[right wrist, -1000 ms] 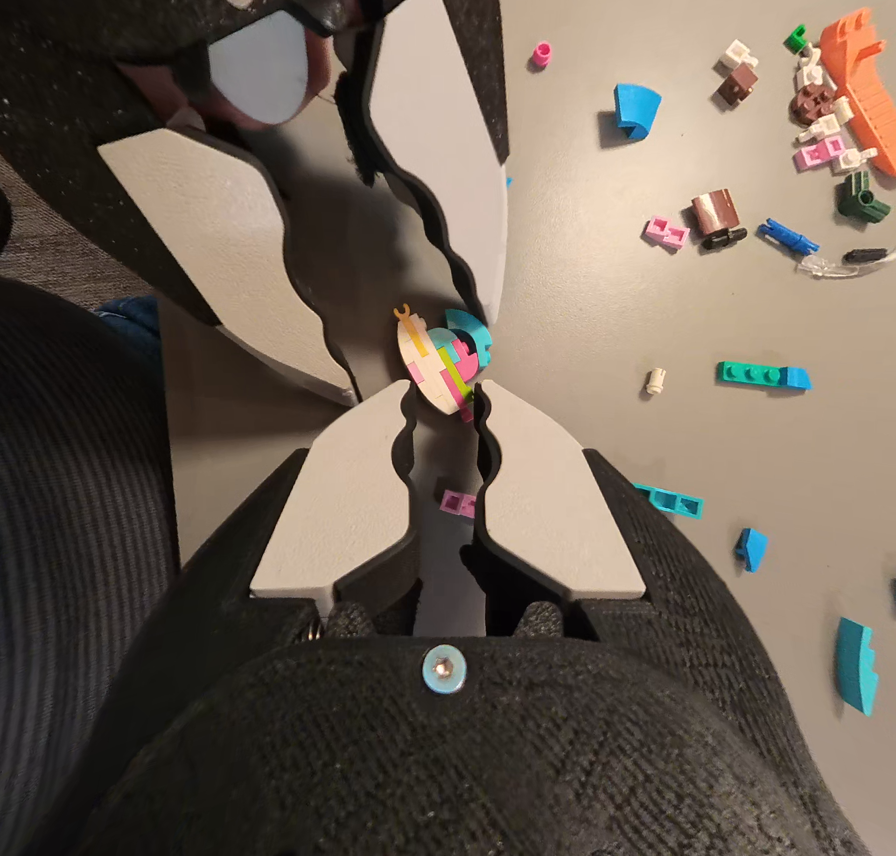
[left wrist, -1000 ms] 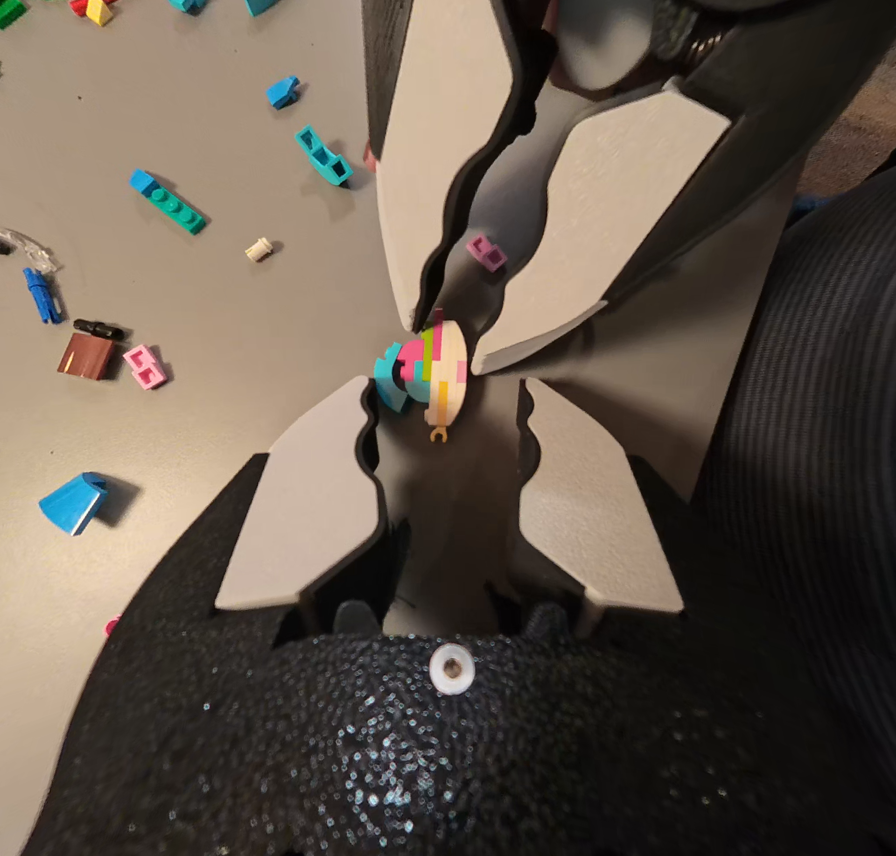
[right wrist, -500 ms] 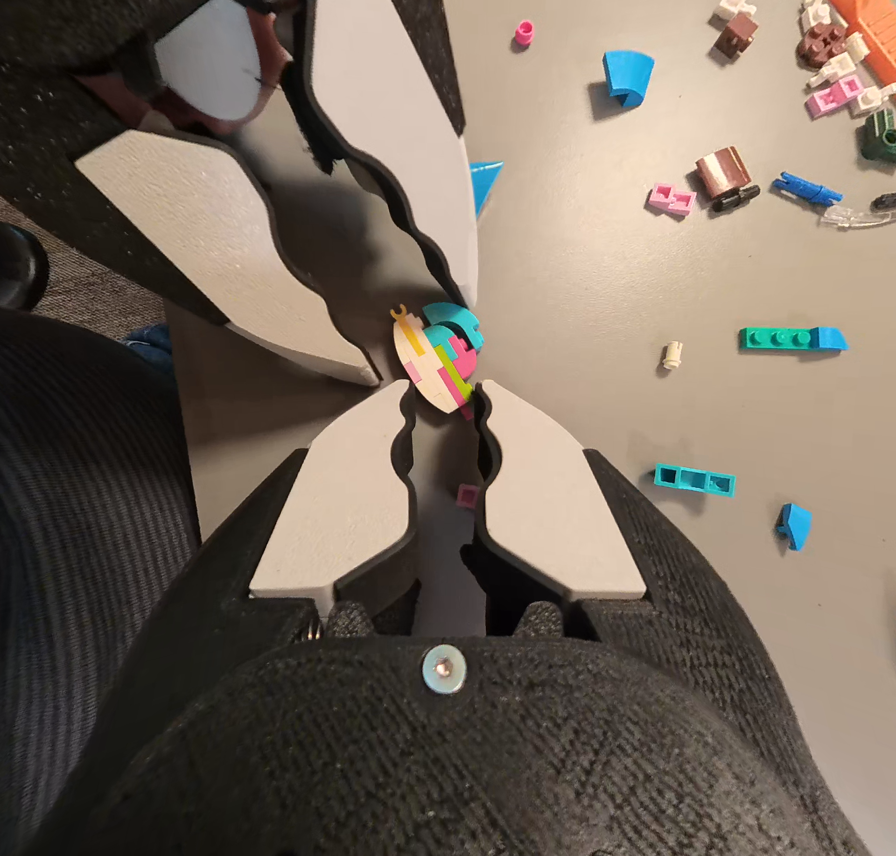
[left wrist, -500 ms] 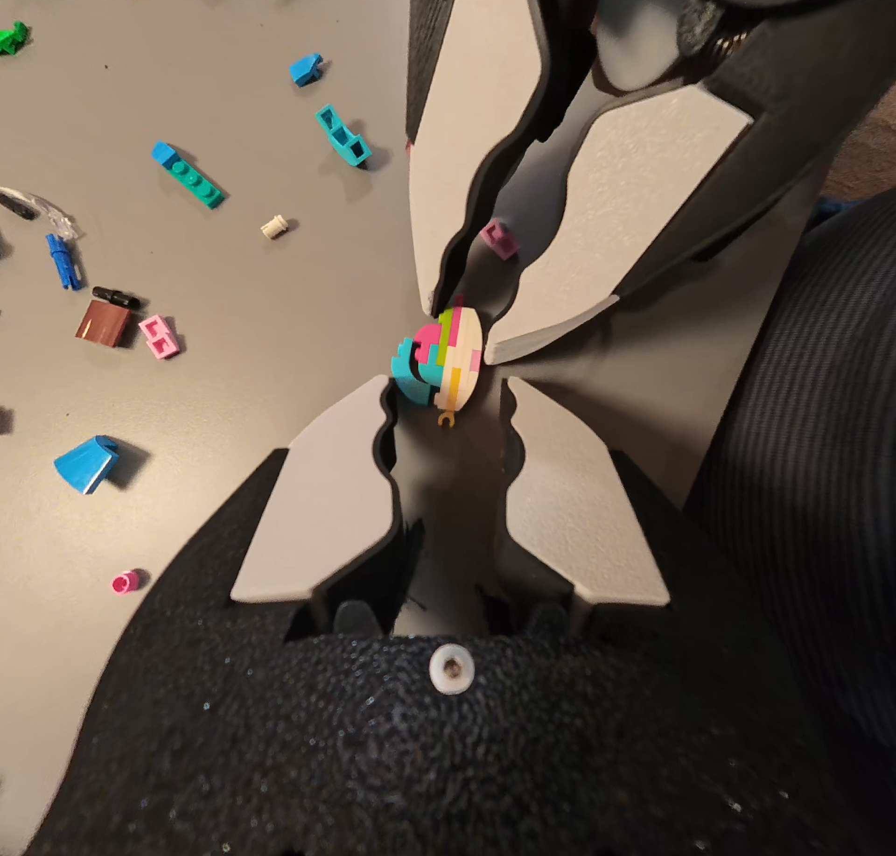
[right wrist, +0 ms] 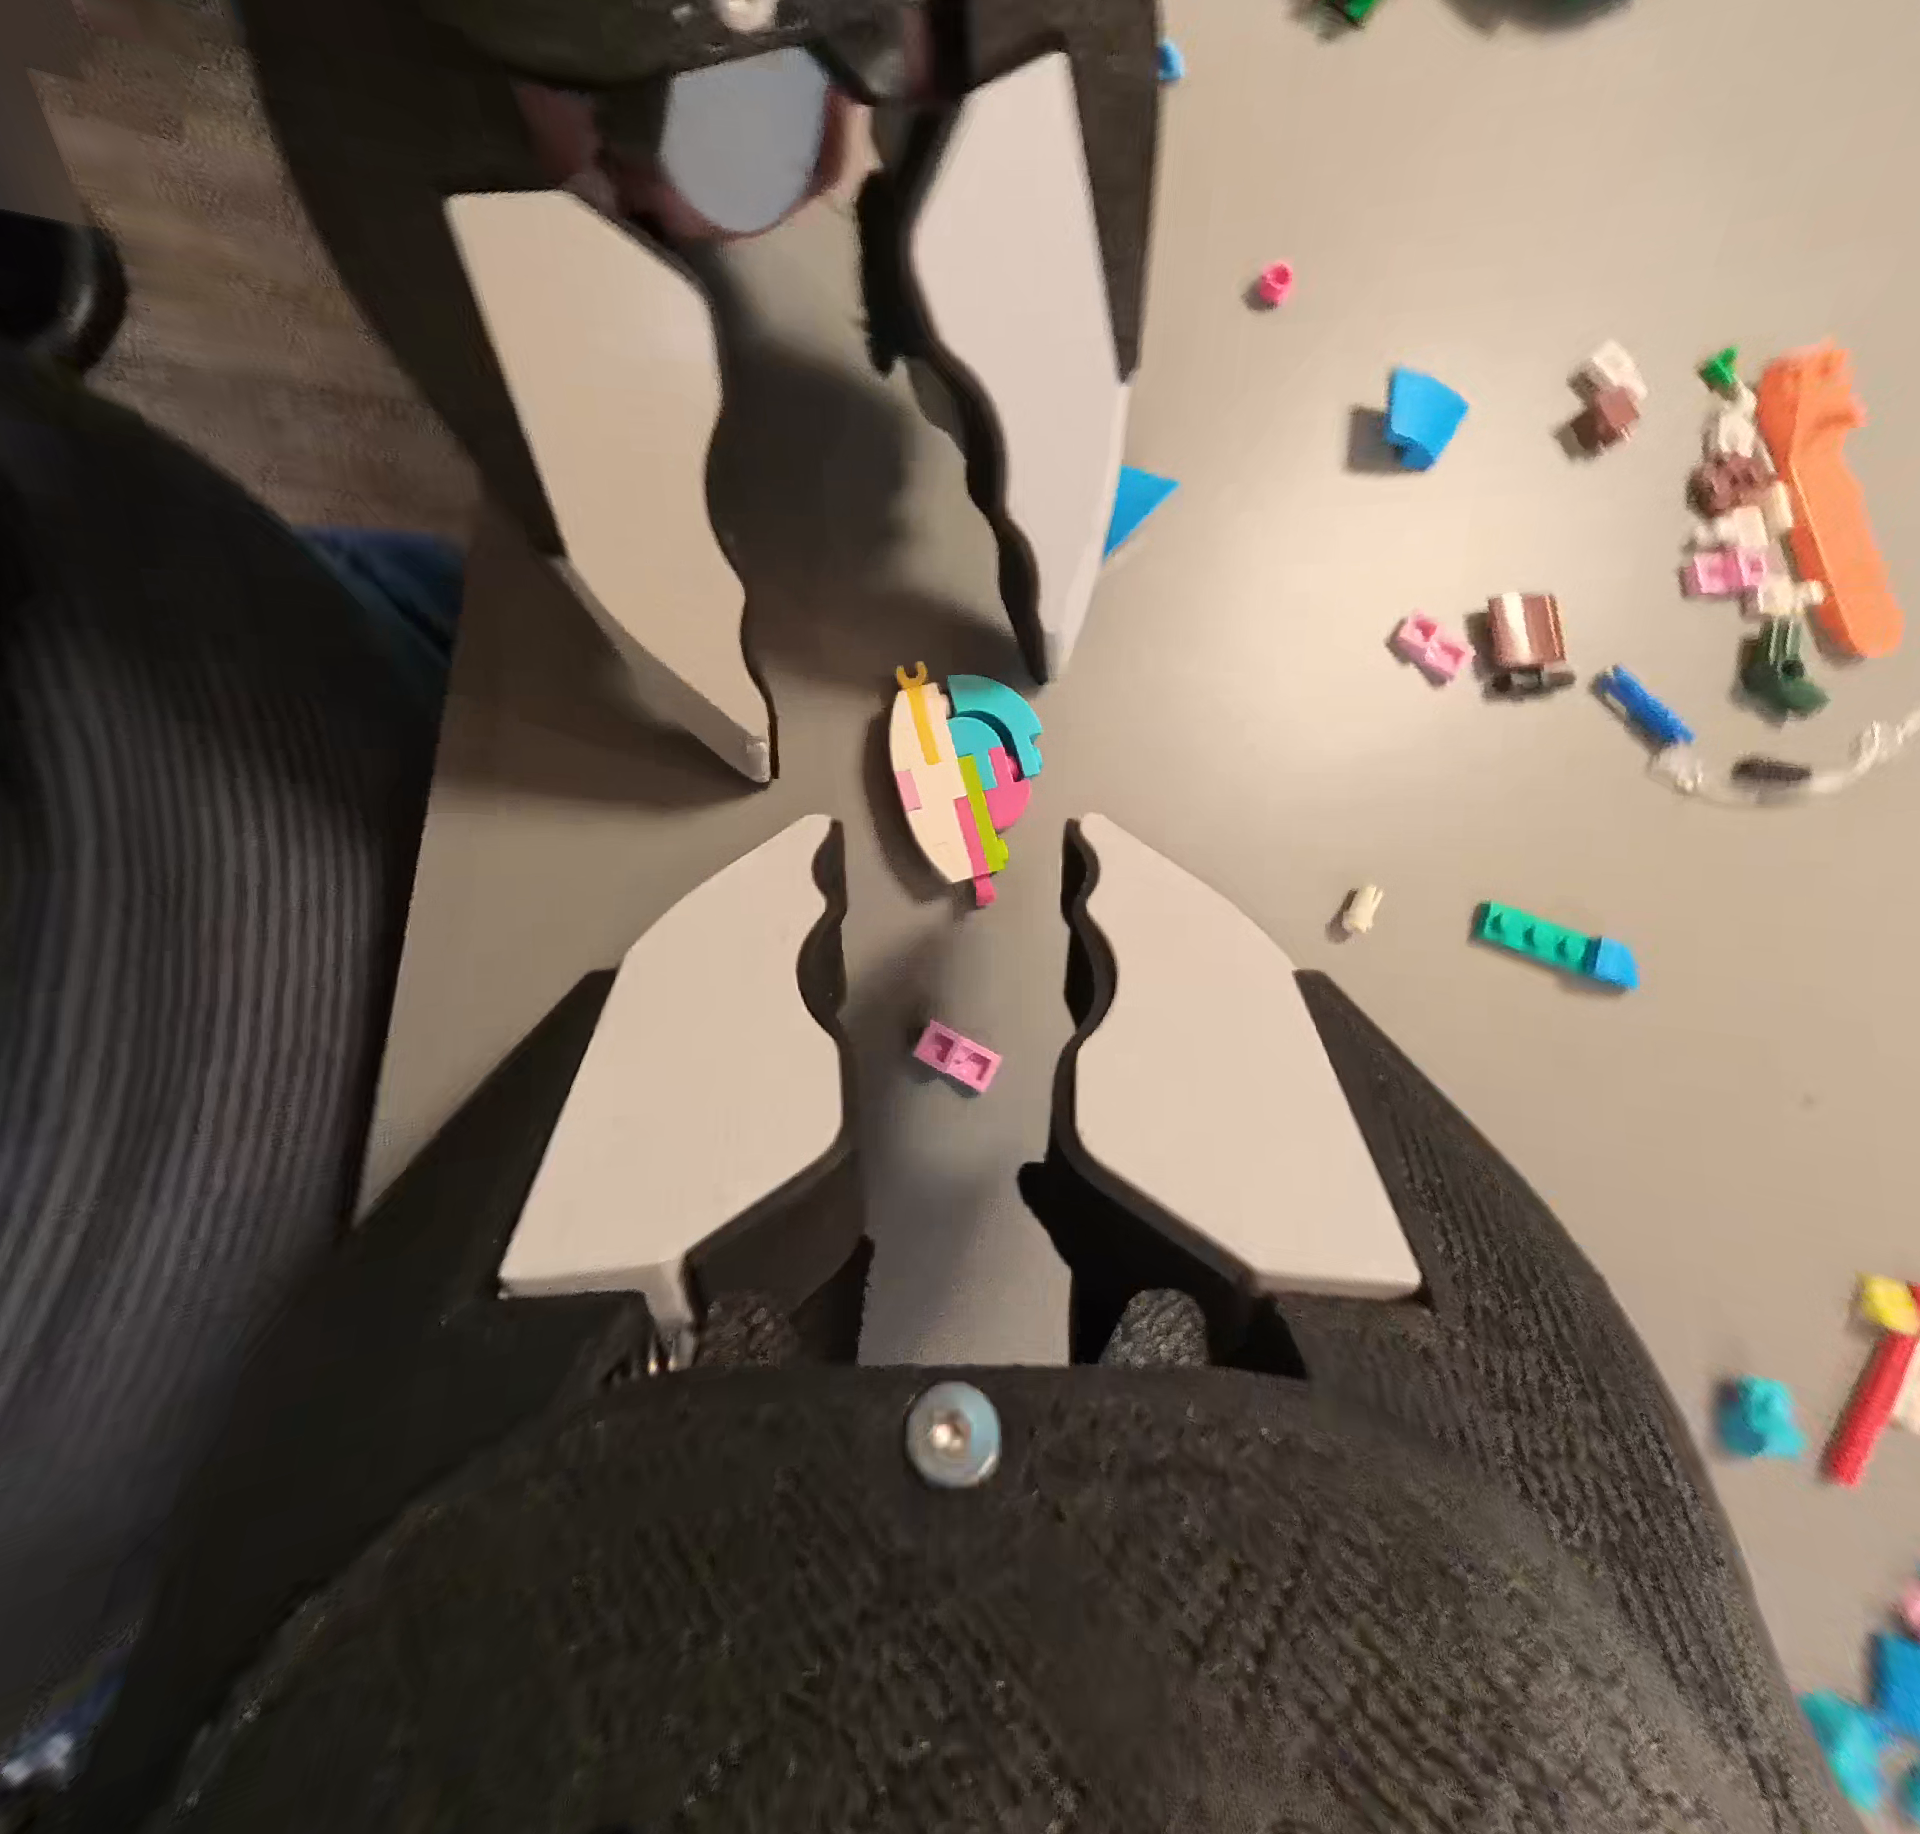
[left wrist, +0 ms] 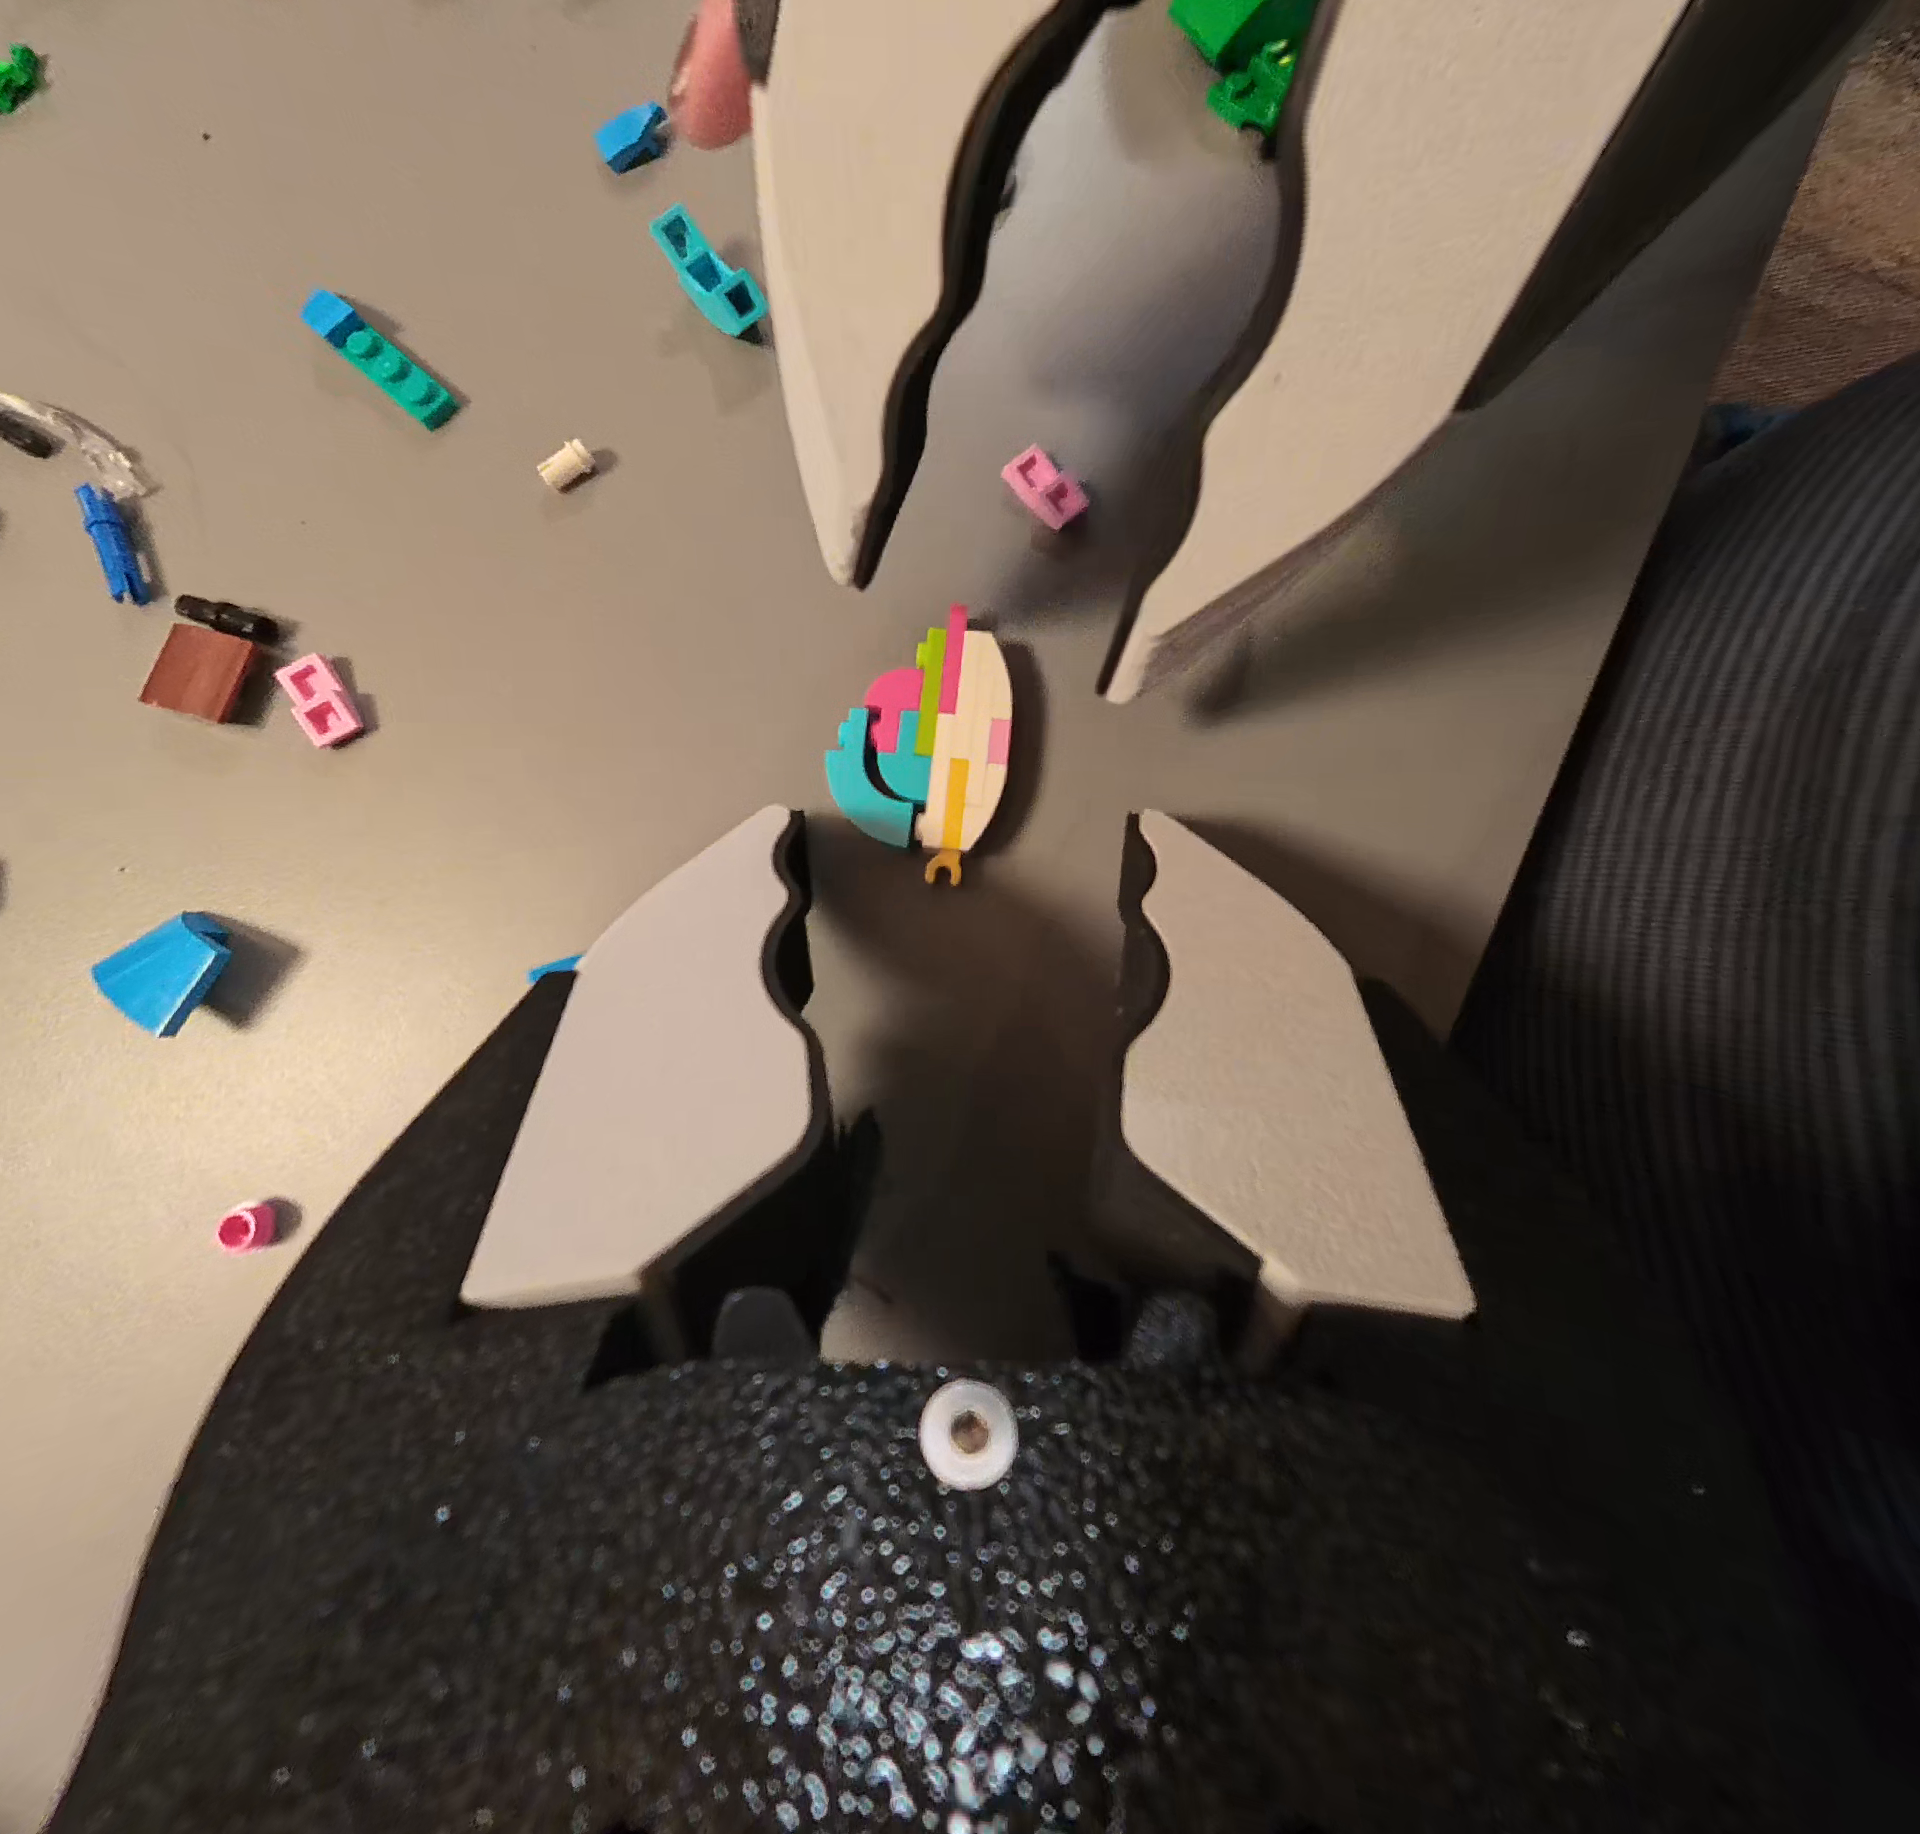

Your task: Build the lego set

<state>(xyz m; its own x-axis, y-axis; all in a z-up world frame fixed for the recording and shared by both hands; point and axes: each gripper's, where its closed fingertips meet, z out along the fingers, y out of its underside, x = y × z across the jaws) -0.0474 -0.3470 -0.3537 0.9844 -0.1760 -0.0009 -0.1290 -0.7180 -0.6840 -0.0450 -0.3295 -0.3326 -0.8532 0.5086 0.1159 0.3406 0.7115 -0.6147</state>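
Note:
A small built piece (left wrist: 930, 745), white, pink, lime and teal with a yellow clip at one end, lies flat on the grey table between the two grippers. It also shows in the right wrist view (right wrist: 961, 782). My left gripper (left wrist: 961, 823) is open and empty, its tips just short of the piece. My right gripper (right wrist: 951, 828) is open and empty too, facing it from the other side. The right gripper's fingers (left wrist: 831, 330) show at the top of the left wrist view. A loose pink brick (right wrist: 958, 1057) lies between the right gripper's fingers.
Loose bricks are scattered on the table: a teal and blue plate (left wrist: 379, 361), a teal brick (left wrist: 710, 272), a blue curved piece (left wrist: 161, 972), a brown brick (left wrist: 200, 670), a white peg (left wrist: 566, 463). An orange piece (right wrist: 1823, 517) lies far right. The table edge and a dark striped chair (left wrist: 1714, 849) are close by. Left and right tips are no more than a few centimetres apart. My right tips are roughly 5 cm from the loose pink brick (right wrist: 958, 1057). It is also in sight in the left wrist view (left wrist: 1038, 490).
My right gripper has opened and let go of the built piece, which now lies on the table. Both grippers have drawn back from it and opened wider.

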